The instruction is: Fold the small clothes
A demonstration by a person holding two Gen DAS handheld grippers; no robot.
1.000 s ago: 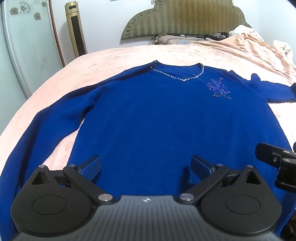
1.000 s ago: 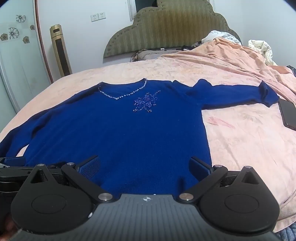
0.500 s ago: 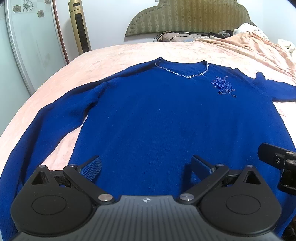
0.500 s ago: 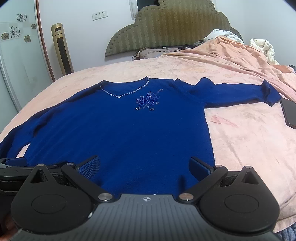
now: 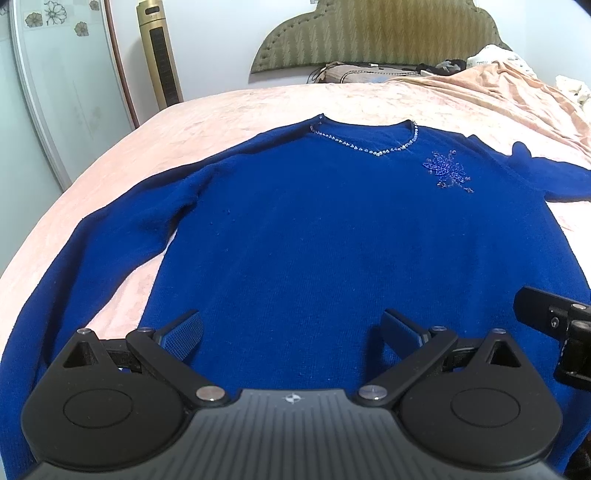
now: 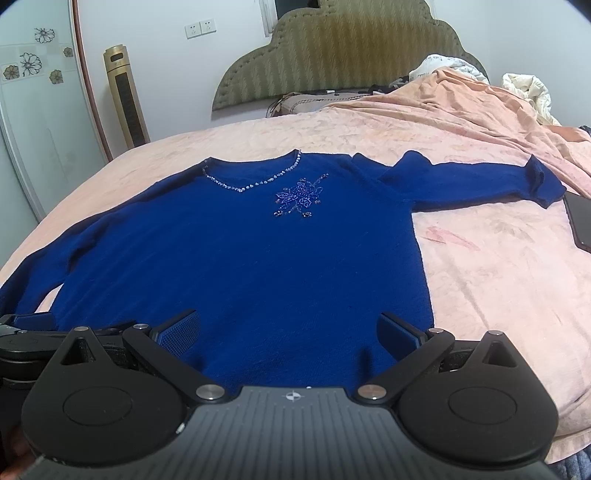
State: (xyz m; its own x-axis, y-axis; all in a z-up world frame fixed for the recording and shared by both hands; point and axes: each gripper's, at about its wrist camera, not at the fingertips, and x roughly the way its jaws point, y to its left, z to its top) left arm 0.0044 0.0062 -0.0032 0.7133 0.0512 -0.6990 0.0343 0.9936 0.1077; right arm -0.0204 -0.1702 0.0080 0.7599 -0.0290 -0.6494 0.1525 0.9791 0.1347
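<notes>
A blue sweater (image 5: 332, 236) lay spread flat, front up, on the pink bedspread (image 6: 498, 280), its neckline toward twelve o'clock and its hem at six, under both tools. The left gripper (image 5: 291, 332) hovered over the hem with its jaws spread wide, grasping nothing; the right gripper (image 6: 288, 328) hung the same way, released. Only the right wrist view showed the sweater's far sleeve (image 6: 476, 181) stretched out toward two o'clock, a dark phone (image 6: 580, 221) just beyond the cuff at three, and two wall sockets (image 6: 200, 28) at eleven. Only the left wrist view showed the other sleeve (image 5: 96, 254) running down toward eight o'clock. Both caught the gold tower fan (image 5: 159, 55) and the green headboard (image 6: 343, 48). No readable writing showed anywhere.
</notes>
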